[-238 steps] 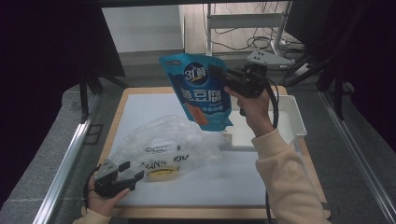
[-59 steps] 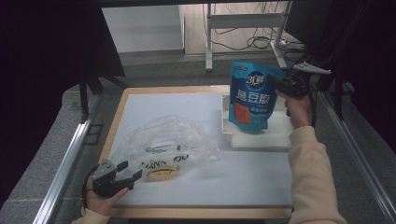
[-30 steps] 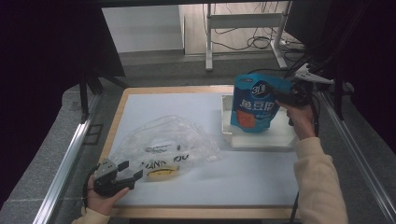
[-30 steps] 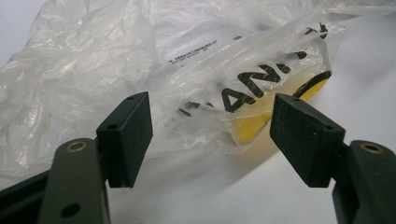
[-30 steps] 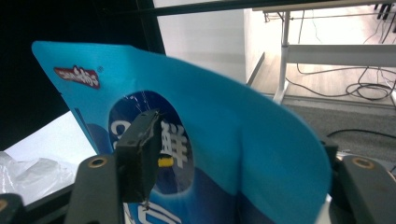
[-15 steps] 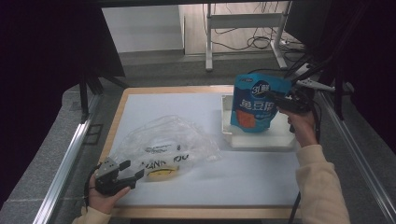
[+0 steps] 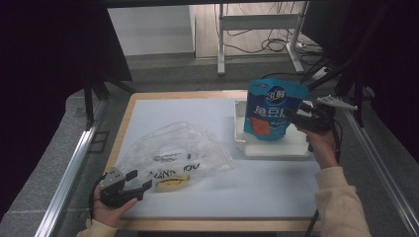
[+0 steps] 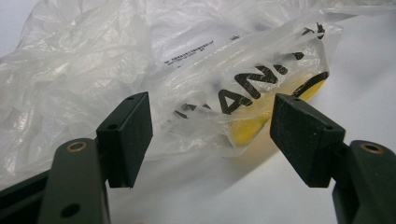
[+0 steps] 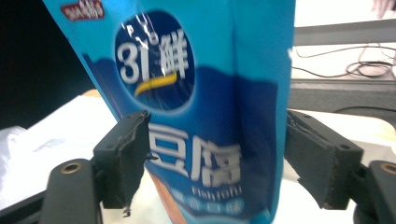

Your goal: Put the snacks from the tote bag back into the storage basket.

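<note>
A blue stand-up pouch (image 7: 272, 111) with white lettering stands upright in the white tray (image 7: 276, 148) at the table's far right. My right gripper (image 7: 295, 118) reaches it from the right. In the right gripper view the pouch (image 9: 201, 93) sits between the jaws of that gripper (image 9: 217, 158), which have just been opening; the pads stand at its edges without pressing in. My left gripper (image 7: 139, 180) rests open near the front left corner. Its jaws (image 8: 215, 135) frame the near end of a crumpled clear plastic bag (image 8: 140, 56) that holds something yellow (image 8: 252, 126).
The clear bag (image 7: 173, 148) spreads over the left half of the white table top. A wooden border (image 7: 217, 224) runs along the front edge. Metal rails flank the table, and desk legs with cables stand behind it.
The right hand has come slightly toward the front and down beside the pouch, which has settled a little lower in the tray. The left hand and the plastic bag have not moved.
</note>
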### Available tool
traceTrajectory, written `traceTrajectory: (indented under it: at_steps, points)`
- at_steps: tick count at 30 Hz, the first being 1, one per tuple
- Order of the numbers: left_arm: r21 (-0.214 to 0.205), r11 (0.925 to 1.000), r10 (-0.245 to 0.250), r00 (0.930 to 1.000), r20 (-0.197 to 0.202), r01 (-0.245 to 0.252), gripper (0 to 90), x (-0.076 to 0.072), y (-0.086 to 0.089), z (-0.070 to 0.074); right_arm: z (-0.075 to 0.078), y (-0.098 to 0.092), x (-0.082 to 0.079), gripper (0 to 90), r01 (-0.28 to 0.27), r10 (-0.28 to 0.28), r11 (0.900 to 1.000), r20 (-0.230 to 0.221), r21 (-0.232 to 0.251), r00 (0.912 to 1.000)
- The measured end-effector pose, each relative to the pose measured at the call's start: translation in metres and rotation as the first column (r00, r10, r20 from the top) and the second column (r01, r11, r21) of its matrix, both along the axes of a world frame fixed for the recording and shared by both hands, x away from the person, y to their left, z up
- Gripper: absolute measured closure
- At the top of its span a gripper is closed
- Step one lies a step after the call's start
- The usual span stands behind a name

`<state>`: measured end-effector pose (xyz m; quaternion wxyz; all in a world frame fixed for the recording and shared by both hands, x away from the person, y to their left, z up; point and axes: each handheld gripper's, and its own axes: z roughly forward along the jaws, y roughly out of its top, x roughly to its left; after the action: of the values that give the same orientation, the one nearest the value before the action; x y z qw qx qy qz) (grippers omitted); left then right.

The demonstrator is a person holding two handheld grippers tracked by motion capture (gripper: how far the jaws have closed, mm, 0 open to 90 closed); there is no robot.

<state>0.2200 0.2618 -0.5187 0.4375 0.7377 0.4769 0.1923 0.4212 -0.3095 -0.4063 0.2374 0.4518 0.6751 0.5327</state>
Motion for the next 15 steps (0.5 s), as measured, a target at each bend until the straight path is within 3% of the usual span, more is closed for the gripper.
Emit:
traceTrajectory:
  at_steps: [7, 15]
  points:
    - [0.005, 0.9999, -0.012, 0.9999, 0.003, 0.012, 30.0, 0.002, -0.003, 0.001, -0.01, -0.003, -0.018, 22.5, -0.003, 0.004, 0.9999, -0.002, 0.013, 1.0]
    - [0.001, 0.9999, -0.012, 0.9999, 0.004, 0.012, 30.0, 0.002, -0.002, 0.0, -0.019, 0.007, -0.044, 22.5, -0.064, 0.064, 0.9979, -0.013, 0.01, 0.9979]
